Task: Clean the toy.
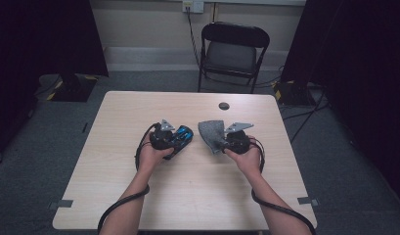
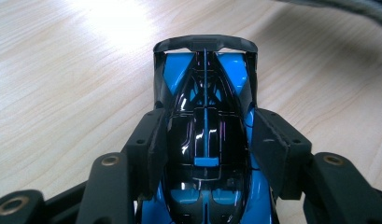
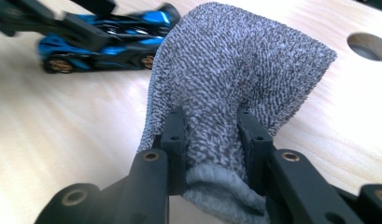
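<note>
Left gripper (image 2: 205,140) clamped on blue-and-black toy car (image 2: 205,135) across its body, car low over the middle of the wooden table (image 1: 188,196). Right gripper (image 3: 211,135) pinching grey knitted cloth (image 3: 235,70) (bunched between 2 pads), just beside the car, near the round hole (image 1: 224,105).

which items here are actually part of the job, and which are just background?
In the job:
- blue and black toy car, clamped in the left gripper
- grey knitted cloth, pinched in the right gripper

Just lying about:
- black folding chair beyond the table
- round hole in the tabletop
</note>
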Demonstrator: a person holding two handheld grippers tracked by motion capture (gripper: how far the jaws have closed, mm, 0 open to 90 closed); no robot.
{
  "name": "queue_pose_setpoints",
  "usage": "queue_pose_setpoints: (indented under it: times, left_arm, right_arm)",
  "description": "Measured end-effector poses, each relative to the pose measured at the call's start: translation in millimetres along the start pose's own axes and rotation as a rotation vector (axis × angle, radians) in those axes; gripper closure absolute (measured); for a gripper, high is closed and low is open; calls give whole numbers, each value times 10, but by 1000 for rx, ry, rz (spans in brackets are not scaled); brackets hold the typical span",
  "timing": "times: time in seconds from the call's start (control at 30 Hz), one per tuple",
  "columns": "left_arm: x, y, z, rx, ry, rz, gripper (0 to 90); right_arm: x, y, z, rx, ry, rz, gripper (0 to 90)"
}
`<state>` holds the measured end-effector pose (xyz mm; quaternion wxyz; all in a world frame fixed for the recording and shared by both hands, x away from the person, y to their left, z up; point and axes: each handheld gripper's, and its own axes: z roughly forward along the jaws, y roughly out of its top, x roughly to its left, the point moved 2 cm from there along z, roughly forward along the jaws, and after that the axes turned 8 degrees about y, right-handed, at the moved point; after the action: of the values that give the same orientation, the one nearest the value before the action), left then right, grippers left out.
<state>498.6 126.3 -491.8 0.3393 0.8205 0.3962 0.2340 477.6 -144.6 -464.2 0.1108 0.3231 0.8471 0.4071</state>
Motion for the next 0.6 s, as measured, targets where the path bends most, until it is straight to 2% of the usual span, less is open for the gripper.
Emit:
queue_pose_setpoints:
  times: [0.17, 0.27, 0.33, 0.6]
  left_arm:
    - [0, 2, -5, 6, 1, 1, 460]
    - [-2, 1, -4, 4, 2, -1, 460]
    - [-6, -1, -7, 5, 4, -3, 460]
    - [3, -5, -22, 13, 8, 7, 460]
  right_arm:
    - [-6, -28, 171, 33, -18, 28, 685]
    - [34, -56, 274, 27, 1, 60, 685]
    - [90, -64, 332, 15, 30, 78, 685]
    - [241, -83, 447, 92, 43, 17, 686]
